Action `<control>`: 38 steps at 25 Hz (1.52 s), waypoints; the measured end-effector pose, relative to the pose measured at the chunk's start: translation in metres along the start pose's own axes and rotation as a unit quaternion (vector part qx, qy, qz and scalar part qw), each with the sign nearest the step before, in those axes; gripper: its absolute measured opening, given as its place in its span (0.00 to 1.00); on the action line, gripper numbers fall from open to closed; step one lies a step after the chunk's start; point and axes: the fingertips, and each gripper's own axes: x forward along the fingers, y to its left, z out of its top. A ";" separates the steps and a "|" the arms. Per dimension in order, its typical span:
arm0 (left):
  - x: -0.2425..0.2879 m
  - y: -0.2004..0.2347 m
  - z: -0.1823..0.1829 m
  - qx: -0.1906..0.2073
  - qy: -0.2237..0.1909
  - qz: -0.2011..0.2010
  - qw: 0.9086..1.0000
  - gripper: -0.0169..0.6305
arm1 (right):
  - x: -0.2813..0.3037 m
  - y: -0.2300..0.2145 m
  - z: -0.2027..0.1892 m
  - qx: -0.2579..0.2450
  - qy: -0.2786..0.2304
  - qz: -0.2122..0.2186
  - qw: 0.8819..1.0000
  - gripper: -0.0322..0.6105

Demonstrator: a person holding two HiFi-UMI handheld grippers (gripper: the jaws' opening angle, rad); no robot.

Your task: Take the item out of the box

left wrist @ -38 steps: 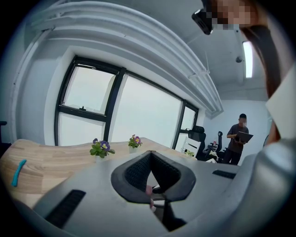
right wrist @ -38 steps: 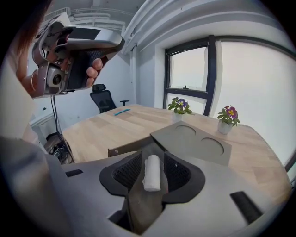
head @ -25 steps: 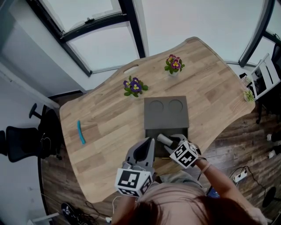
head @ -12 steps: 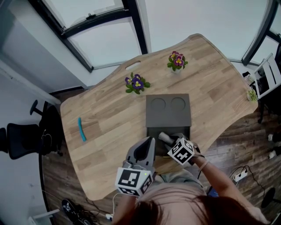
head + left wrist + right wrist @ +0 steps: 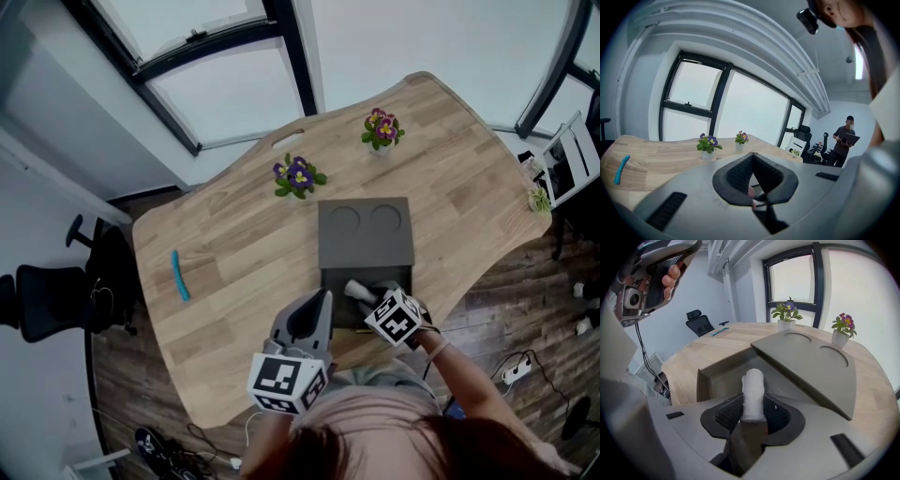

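The right gripper [image 5: 368,296] is narrowing its jaws, which stood wider a moment ago, and they are now pressing on the item [image 5: 753,392], a white-tipped stick with a brown lower part that is standing up between the two pads. Compared with a second ago the gripper is sitting a little further over the open near compartment of the box [image 5: 367,251] and is tipping slightly more toward the item. The item itself is barely moving: it is still lying inside that compartment, just below the edge of the lid with the two round recesses. That is looking like the grasp being completed, with the lift out of the box not yet begun. The right hand is reaching in from the person's side and is pointing steeply down into the compartment, marker cube uppermost. The left gripper [image 5: 752,155] is taking no part: its jaws are resting together with nothing between them, and it is hanging just left of the box over the near edge of the table [image 5: 234,253], pointing almost level across it.
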 end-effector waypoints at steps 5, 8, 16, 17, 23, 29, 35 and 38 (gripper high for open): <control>-0.004 0.005 0.007 0.004 0.004 -0.013 1.000 0.02 | -0.012 0.000 0.007 0.012 -0.015 -0.024 1.000 0.25; -0.007 0.007 0.012 0.008 0.001 -0.021 1.000 0.02 | -0.022 0.001 0.017 0.027 -0.035 -0.037 0.998 0.25; -0.009 0.005 0.024 0.019 -0.004 -0.045 0.999 0.02 | -0.059 -0.001 0.044 0.068 -0.088 -0.072 0.991 0.25; -0.009 0.004 0.025 0.020 -0.005 -0.048 0.999 0.02 | -0.063 -0.001 0.047 0.073 -0.095 -0.075 0.990 0.25; -0.011 0.002 0.031 0.026 -0.012 -0.058 0.998 0.02 | -0.093 0.002 0.065 0.100 -0.145 -0.097 0.980 0.25; -0.013 0.001 0.031 0.033 -0.015 -0.059 0.998 0.01 | -0.121 0.009 0.080 0.109 -0.184 -0.111 0.970 0.25; -0.015 -0.002 0.030 0.036 -0.018 -0.064 0.997 0.02 | -0.146 0.013 0.090 0.125 -0.222 -0.122 0.959 0.25; -0.016 -0.002 0.030 0.039 -0.019 -0.063 0.997 0.02 | -0.159 0.015 0.096 0.141 -0.246 -0.123 0.951 0.25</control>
